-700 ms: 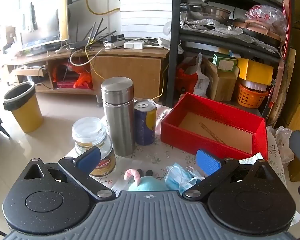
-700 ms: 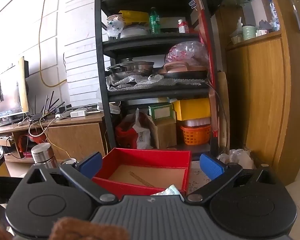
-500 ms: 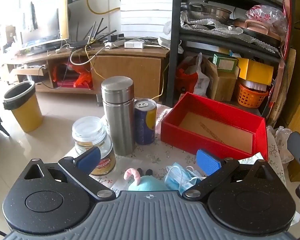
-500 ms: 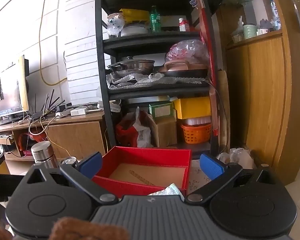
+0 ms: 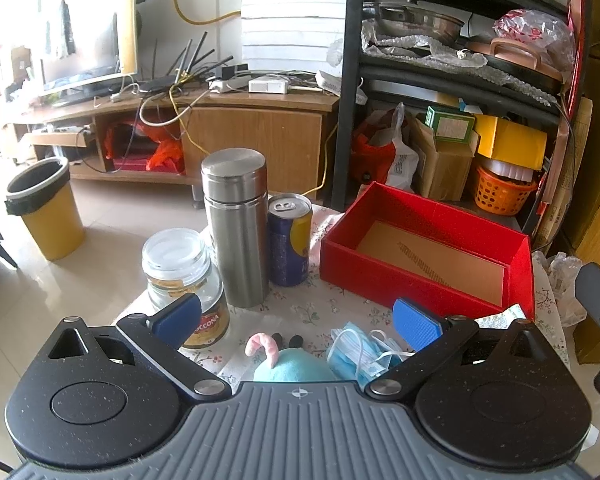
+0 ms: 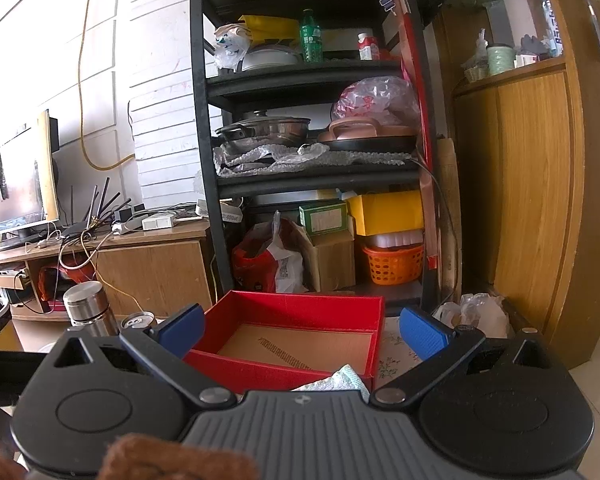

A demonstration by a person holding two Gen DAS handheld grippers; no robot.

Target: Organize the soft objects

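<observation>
A red open box (image 5: 428,254) with a bare cardboard floor sits on the floral tablecloth (image 5: 320,308); it also shows in the right wrist view (image 6: 292,344). My left gripper (image 5: 296,318) is open and empty, above a teal plush with a pink ear (image 5: 284,364) and a crumpled blue face mask (image 5: 360,354). My right gripper (image 6: 300,332) is open and empty, in front of the box. A pale green cloth (image 6: 340,382) lies just under it. Brown plush fur (image 6: 172,460) fills the bottom left corner.
A steel flask (image 5: 238,228), a blue and yellow can (image 5: 290,240) and a glass coffee jar (image 5: 184,276) stand left of the box. A black shelf rack (image 6: 300,120) and a wooden cabinet (image 6: 540,200) stand behind. A yellow bin (image 5: 46,208) is on the floor.
The right gripper has risen or tilted slightly, so the box and flask sit a little lower in its view. The left gripper has barely moved.
</observation>
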